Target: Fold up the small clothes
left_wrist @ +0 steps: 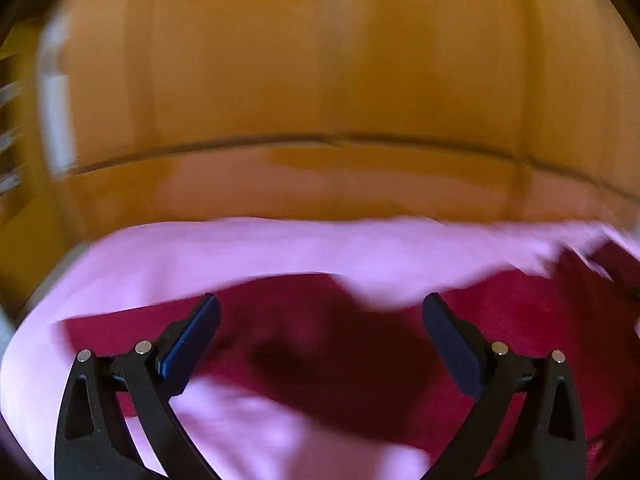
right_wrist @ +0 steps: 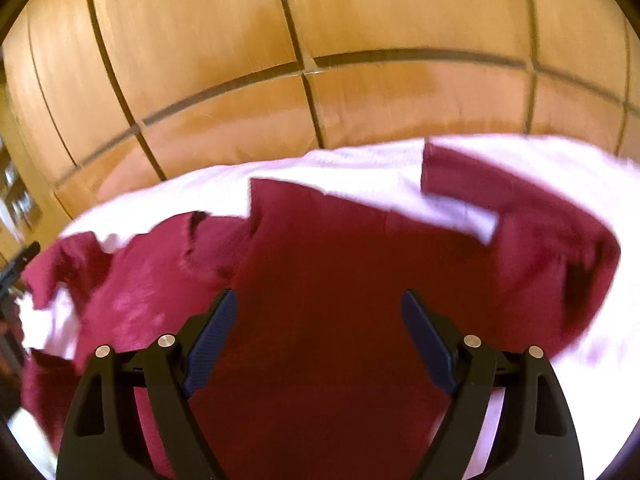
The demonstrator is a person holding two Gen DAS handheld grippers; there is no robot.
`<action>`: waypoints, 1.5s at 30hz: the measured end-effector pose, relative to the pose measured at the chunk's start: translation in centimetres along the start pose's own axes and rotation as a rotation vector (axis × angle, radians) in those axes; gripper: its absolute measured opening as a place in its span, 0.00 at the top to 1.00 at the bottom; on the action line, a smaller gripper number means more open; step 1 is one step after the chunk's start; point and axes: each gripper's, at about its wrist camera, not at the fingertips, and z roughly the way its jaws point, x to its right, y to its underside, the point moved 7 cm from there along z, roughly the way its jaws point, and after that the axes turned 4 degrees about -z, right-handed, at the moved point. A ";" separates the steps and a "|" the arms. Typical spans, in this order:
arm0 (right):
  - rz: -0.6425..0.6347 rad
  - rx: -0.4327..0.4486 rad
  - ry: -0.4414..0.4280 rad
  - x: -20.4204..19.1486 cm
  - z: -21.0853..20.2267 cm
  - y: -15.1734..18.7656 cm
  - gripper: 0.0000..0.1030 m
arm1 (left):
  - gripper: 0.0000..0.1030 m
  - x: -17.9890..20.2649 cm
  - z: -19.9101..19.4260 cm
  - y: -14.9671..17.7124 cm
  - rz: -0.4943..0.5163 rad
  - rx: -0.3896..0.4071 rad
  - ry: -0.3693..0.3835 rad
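A dark red garment (right_wrist: 332,280) lies spread and partly rumpled on a pale pink sheet (right_wrist: 360,168). One sleeve (right_wrist: 500,196) sticks out at the upper right. My right gripper (right_wrist: 318,300) is open and empty, just above the garment's middle. In the left wrist view the same red garment (left_wrist: 320,344) lies on the pink sheet (left_wrist: 240,248). My left gripper (left_wrist: 320,304) is open and empty above it. The left view is blurred.
A wooden floor of large orange-brown panels (right_wrist: 240,40) lies beyond the sheet's far edge in both views. A black gripper part (right_wrist: 20,264) shows at the far left of the right wrist view. A pale upright object (left_wrist: 56,112) stands at the left.
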 end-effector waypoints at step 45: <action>-0.188 0.032 0.146 2.5 5.5 -6.5 0.85 | 0.87 12.0 6.4 0.0 0.191 -0.166 0.278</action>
